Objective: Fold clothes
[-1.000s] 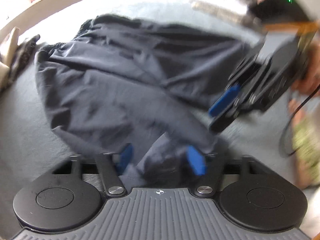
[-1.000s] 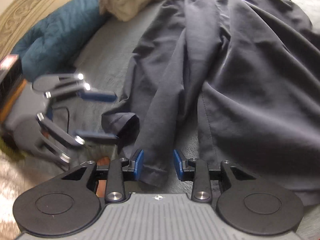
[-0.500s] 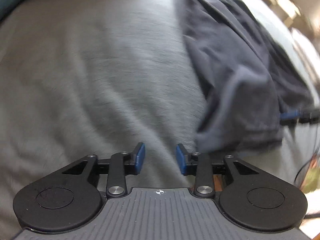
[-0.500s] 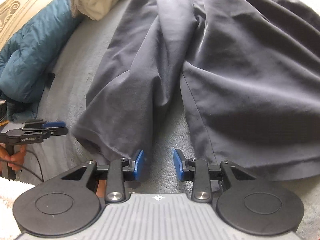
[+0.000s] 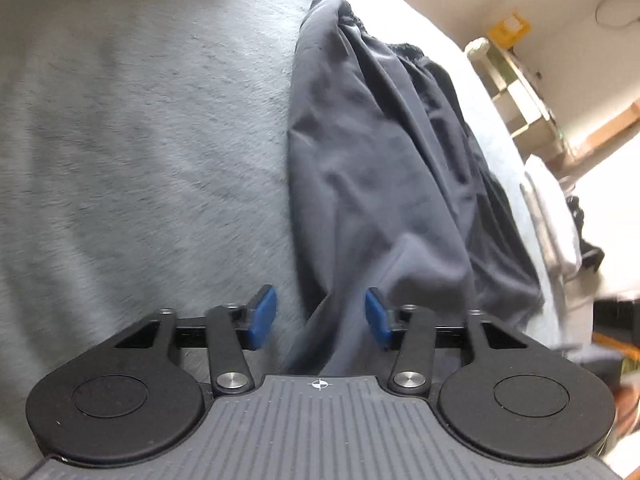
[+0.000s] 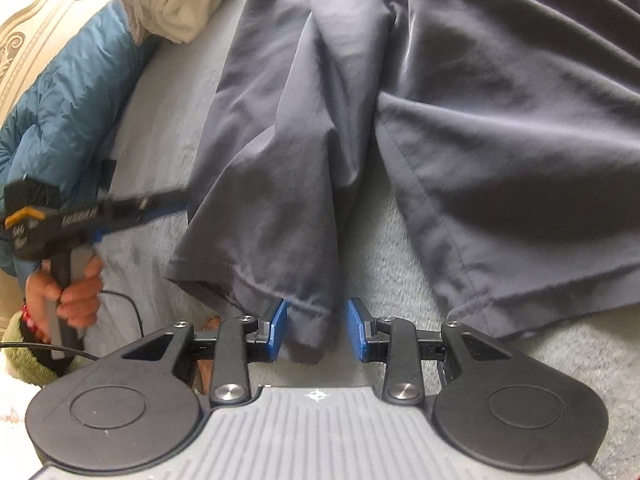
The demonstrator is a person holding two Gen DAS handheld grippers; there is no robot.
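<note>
Dark navy trousers (image 6: 460, 120) lie spread on a grey blanket (image 5: 140, 140). In the right wrist view one leg's hem (image 6: 308, 320) lies between the blue pads of my right gripper (image 6: 317, 330); a strip of blanket shows beside the right pad, so nothing is pinched. In the left wrist view the side edge of a trouser leg (image 5: 360, 180) runs down between the pads of my left gripper (image 5: 319, 317), whose jaws are closing with gaps still showing on both sides. The right wrist view also shows the left gripper (image 6: 176, 202), blurred, held by a hand (image 6: 76, 292) at the leg's left edge.
A blue quilted jacket (image 6: 60, 120) and a cream garment (image 6: 180, 0) lie at the bed's head beside a carved headboard (image 6: 24, 40). A black cable (image 6: 128, 308) trails by the hand. A wooden shelf (image 5: 516, 92) stands beyond the bed's far edge.
The left gripper swung off the top of the trousers, rolled, and came down at the leg's side edge, which now sits between its narrowing pads. The right gripper stayed at the hem.
</note>
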